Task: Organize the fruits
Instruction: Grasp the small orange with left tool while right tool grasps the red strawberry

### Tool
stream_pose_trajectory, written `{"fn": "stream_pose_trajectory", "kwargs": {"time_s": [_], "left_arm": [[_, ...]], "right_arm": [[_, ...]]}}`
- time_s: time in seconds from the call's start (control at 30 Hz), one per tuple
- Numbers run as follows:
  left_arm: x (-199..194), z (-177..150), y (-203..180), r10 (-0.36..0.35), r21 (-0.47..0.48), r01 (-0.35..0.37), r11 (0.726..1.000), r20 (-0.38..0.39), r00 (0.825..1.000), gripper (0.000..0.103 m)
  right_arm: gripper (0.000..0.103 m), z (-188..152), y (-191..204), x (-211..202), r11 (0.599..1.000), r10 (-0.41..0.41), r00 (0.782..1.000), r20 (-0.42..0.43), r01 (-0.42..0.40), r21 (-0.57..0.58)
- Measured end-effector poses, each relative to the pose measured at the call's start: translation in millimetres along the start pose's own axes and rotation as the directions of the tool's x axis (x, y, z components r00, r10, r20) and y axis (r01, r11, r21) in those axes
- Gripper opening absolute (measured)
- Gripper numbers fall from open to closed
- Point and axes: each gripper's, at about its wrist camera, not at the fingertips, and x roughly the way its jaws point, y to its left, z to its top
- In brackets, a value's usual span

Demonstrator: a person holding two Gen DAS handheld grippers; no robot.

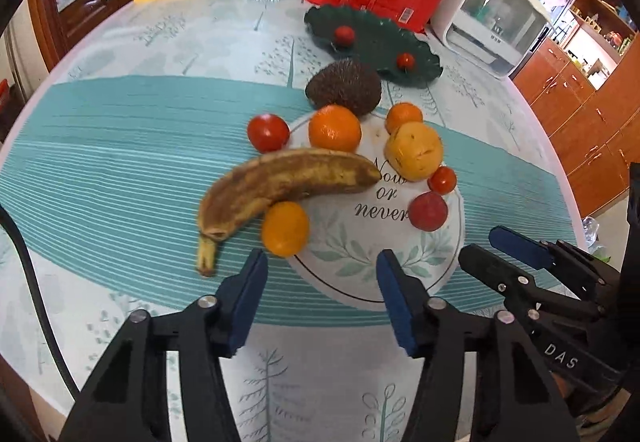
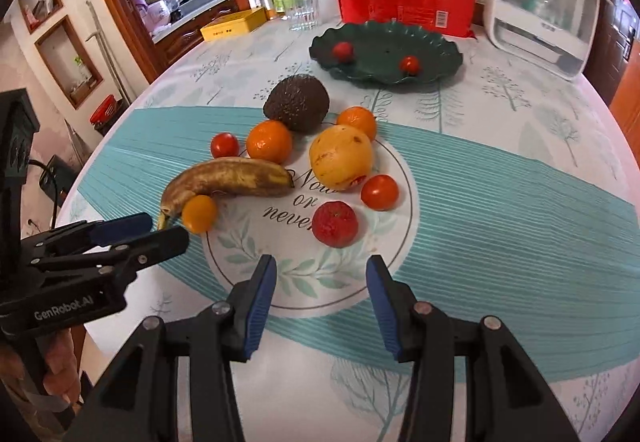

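On the bench, teal-striped cloth with fruits clustered round a printed circle; two tomatoes on green plate behind. Wooden kitchen cabinets beyond. Left gripper and right gripper part-open, empty, above cloth.

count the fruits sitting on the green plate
2, both small and red: one on the left part of the green plate, the other nearer the middle front. Nothing on the plate looks hidden.
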Motion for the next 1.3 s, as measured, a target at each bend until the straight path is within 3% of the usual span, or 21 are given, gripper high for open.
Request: {"fn": "stream_pose_trajectory", "kwargs": {"time_s": [0.33,0.53,0.67,0.77,1.3], "left_arm": [[39,5,10,0.040,-0.091,-0.045,0.995,-0.056,0.998,0.047],[45,11,10,0.074,-0.111,-0.077,0.991,-0.028,0.997,0.044],[47,17,13,0.098,-0.125,-0.099,0.987,-0.018,0.995,0.036],[48,18,14,0.099,-0.125,-0.100,0.987,-0.014,0.995,0.034],[40,1,5,0.137,-0.027,-0.136,0.990,0.016,0.991,0.032]], "right_arm": [[0.047,7,-10,33,1.000,0.010,1.000,-0.022,-0.010,-0.021],[0.044,8,-13,49,1.000,0.009,0.999,-0.035,-0.010,-0.017],[0.039,9,-12,56,1.000,0.001,1.000,-0.020,-0.002,-0.026],[0.035,11,-9,59,0.999,-0.009,1.000,-0.002,0.009,-0.044],[0.034,-5,0,46,0.998,-0.046,0.998,0.051,0.048,-0.045]]}}
